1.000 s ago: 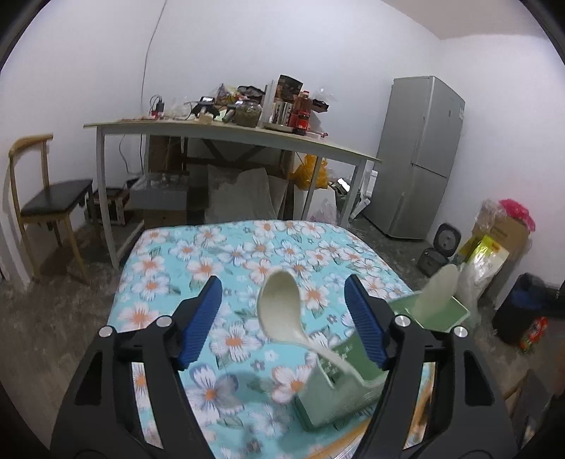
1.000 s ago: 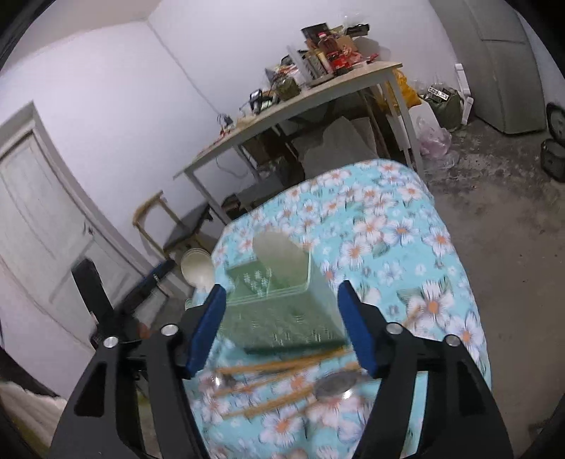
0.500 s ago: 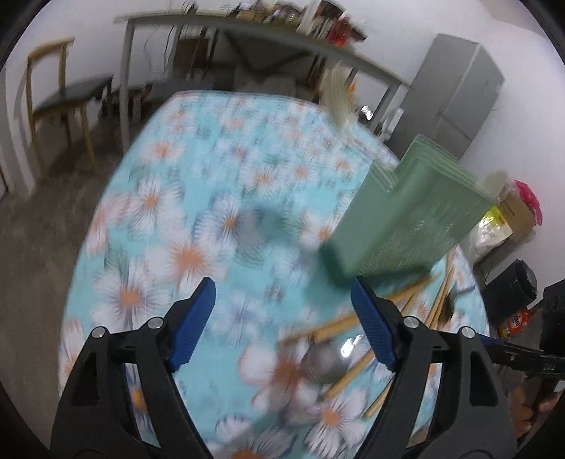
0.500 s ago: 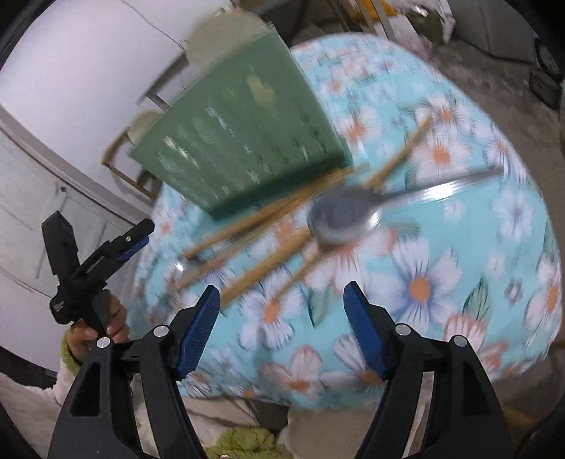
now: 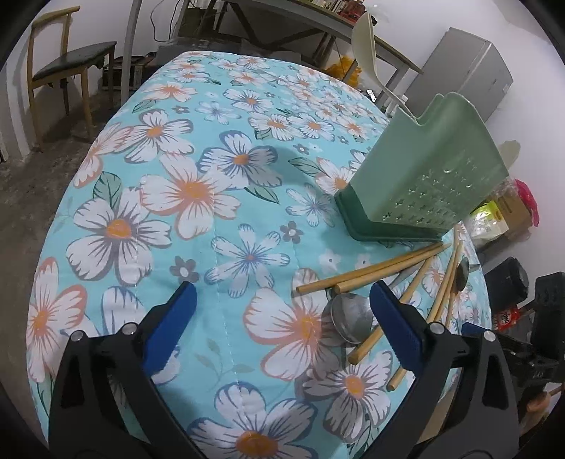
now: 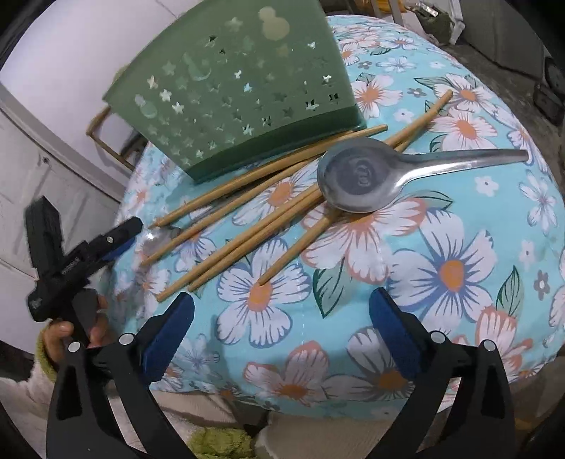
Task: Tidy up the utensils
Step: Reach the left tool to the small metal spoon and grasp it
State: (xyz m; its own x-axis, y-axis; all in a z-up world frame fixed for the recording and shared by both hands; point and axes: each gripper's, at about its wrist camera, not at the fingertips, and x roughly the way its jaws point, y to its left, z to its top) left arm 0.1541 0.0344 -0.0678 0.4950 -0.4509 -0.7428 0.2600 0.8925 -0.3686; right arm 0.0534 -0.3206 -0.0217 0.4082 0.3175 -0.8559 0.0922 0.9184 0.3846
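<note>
A green utensil holder (image 5: 427,176) (image 6: 240,88) stands on the floral tablecloth with a cream ladle (image 5: 367,46) sticking out of it. In front of it lie several wooden chopsticks (image 5: 370,272) (image 6: 247,212), a large metal spoon (image 5: 351,317) (image 6: 363,176) and a smaller spoon (image 6: 159,240) (image 5: 462,273). My left gripper (image 5: 282,325) is open and empty, low over the cloth just left of the big spoon. My right gripper (image 6: 282,321) is open and empty, above the table's near edge below the chopsticks.
The left gripper, held in a hand, shows at the left of the right wrist view (image 6: 70,261). A wooden chair (image 5: 67,63), a cluttered long table (image 5: 317,24) and a grey fridge (image 5: 469,77) stand behind the floral tablecloth (image 5: 176,190).
Both grippers have tilted down from looking across the room to looking at the table, and moved closer to the chopsticks and spoons. The holder and utensils have not moved.
</note>
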